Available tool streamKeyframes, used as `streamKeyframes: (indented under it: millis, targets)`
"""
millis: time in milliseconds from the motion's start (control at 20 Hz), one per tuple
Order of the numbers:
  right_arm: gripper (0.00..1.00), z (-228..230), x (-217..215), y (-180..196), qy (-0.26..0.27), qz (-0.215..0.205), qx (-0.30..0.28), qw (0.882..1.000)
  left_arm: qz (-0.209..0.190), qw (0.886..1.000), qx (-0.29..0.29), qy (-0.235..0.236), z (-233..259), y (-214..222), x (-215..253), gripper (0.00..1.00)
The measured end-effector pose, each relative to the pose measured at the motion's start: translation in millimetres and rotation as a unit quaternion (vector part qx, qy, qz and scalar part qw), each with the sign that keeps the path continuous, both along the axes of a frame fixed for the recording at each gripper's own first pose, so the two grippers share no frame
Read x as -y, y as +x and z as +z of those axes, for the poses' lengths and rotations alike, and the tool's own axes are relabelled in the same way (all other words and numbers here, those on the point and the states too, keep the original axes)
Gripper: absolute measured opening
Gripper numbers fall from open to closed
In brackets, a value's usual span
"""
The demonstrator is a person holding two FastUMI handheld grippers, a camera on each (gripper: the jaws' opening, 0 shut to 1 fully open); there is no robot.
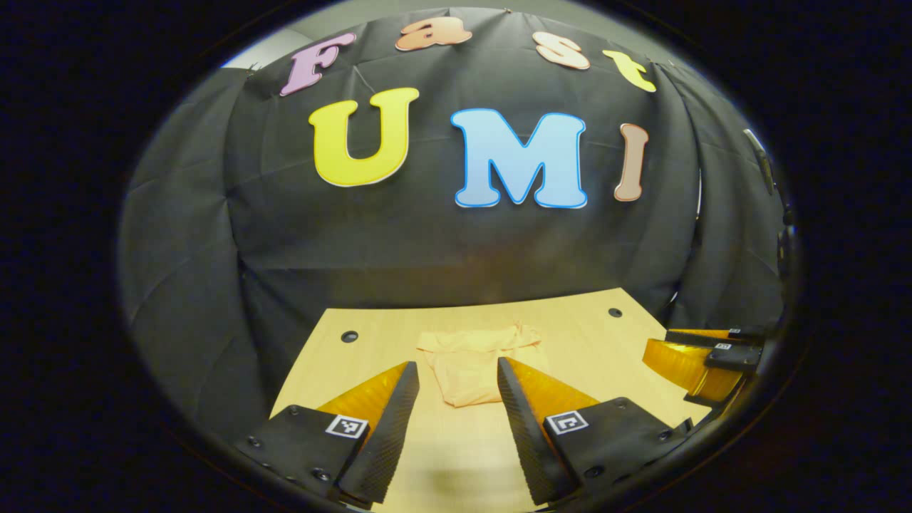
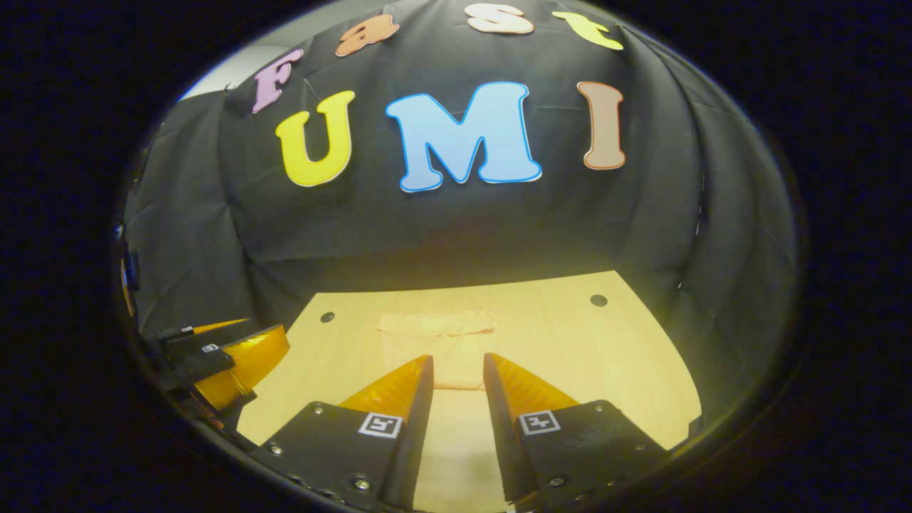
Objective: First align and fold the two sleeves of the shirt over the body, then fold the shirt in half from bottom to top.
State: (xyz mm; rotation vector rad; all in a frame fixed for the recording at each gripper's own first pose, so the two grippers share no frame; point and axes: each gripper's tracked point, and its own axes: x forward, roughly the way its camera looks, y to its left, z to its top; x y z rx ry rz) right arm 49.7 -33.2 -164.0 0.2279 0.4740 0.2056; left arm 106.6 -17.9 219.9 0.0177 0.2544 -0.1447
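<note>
A pale peach shirt [image 1: 472,363] lies folded into a small bundle on the wooden table [image 1: 605,356], near the far middle. My left gripper [image 1: 458,374] hovers over the table's near side, open, its fingers framing the shirt with nothing between them. In the right gripper view the shirt [image 2: 436,342] sits flat ahead of my right gripper [image 2: 458,365], which is open with a narrower gap and holds nothing. Each gripper is also seen from the other: the right gripper [image 1: 702,356] at the right edge, the left gripper [image 2: 221,360] at the left edge.
The table [image 2: 627,356] has small dark holes [image 1: 349,336] [image 1: 615,312] near its far corners. Black cloth walls close the booth behind and on both sides. Bare wood lies around the shirt on all sides.
</note>
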Motion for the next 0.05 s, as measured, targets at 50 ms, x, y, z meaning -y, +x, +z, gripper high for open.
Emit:
streamKeyframes:
  millis: [50]
  targets:
    - [0.45,2.4,0.6,-7.7,0.001,0.001,0.005,1.000,0.001,1.000,0.006,0.001,1.7,-7.1,-1.5,0.75]
